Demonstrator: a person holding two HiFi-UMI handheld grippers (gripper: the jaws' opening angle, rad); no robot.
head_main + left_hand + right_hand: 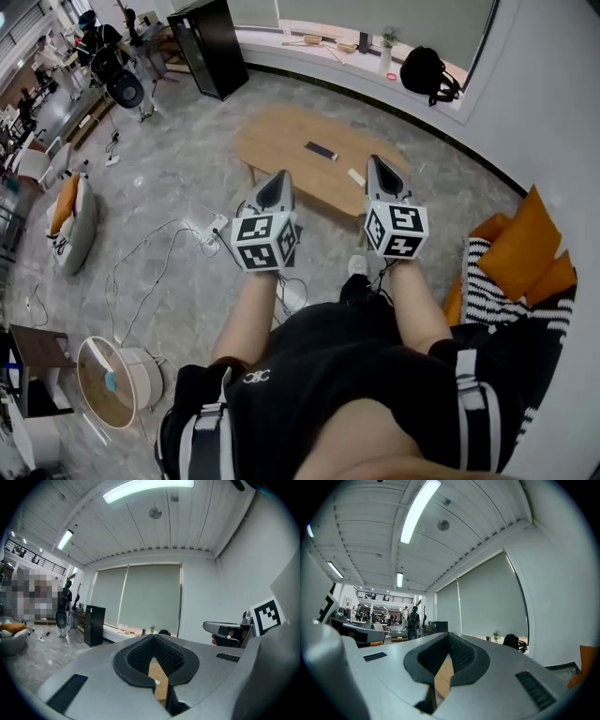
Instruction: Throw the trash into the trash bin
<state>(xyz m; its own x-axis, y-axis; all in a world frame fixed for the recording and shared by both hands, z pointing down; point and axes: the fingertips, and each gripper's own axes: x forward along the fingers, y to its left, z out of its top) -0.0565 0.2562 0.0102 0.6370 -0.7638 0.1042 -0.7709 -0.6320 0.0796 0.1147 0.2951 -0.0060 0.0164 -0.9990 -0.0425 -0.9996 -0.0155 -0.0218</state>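
on the grey marble floor (169,178) of a wide room, a low oval wooden desk (281,141) stands ahead of the person. behind it, a black backpack (428,73) sits on the window ledge (319,70) and a black cabinet (208,45) stands near the ledge. a dark flat object (321,150) and a pale scrap (356,176) lie on the desk. the left gripper (280,178) and right gripper (376,161) hover side by side, jaws closed and empty. from the head view the scrap lies on the desk just left of the right gripper's tip, untouched.
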